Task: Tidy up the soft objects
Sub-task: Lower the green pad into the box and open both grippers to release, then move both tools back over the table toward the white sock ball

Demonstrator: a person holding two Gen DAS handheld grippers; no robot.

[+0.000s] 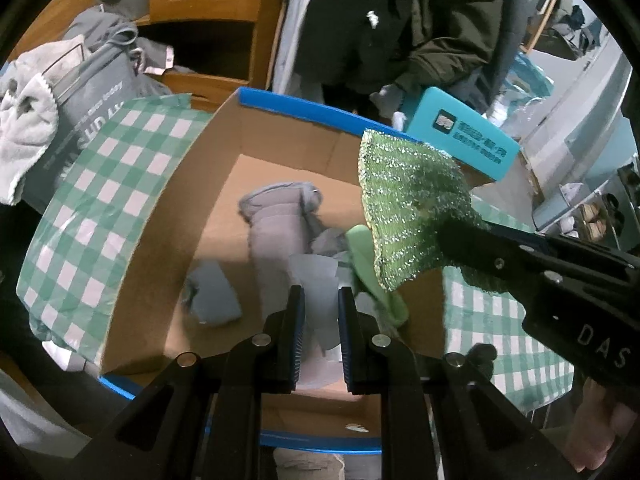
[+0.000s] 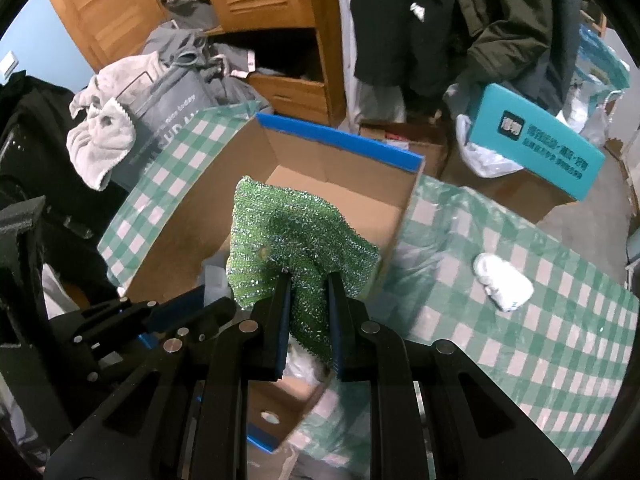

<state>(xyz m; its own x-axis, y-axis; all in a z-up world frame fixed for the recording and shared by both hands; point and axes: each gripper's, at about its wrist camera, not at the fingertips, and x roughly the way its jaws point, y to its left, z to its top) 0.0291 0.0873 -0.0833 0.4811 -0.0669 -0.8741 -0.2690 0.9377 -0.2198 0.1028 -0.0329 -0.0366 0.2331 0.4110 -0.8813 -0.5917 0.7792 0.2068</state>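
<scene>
Glittery green mesh, a scouring cloth (image 2: 296,240), is pinched between the pads of my right gripper (image 2: 307,288); it fans out over the open cardboard box (image 2: 224,208) at the centre of the right wrist frame. The same cloth (image 1: 408,204) shows in the left wrist view at centre right, hanging from the right gripper (image 1: 460,240), which comes in from the right edge.

My left gripper (image 1: 321,300) is closed with nothing clamped; only a narrow slit stands between its pads, low in the frame over the box (image 1: 180,220).

Only the left view looks down to the box floor: a rolled grey garment (image 1: 276,220) at the middle, a small blue-grey piece (image 1: 214,296) lower left, a pale sheet just above my fingertips, and a light green cloth (image 1: 360,248) partly hidden under the mesh.

Only the right view shows the white balled sock (image 2: 502,282) lying on the green checked tablecloth (image 2: 520,340) at the right, well apart from the box. It also shows my left gripper (image 2: 188,304) at the lower left. A teal box lid (image 2: 540,148) sits at upper right.
</scene>
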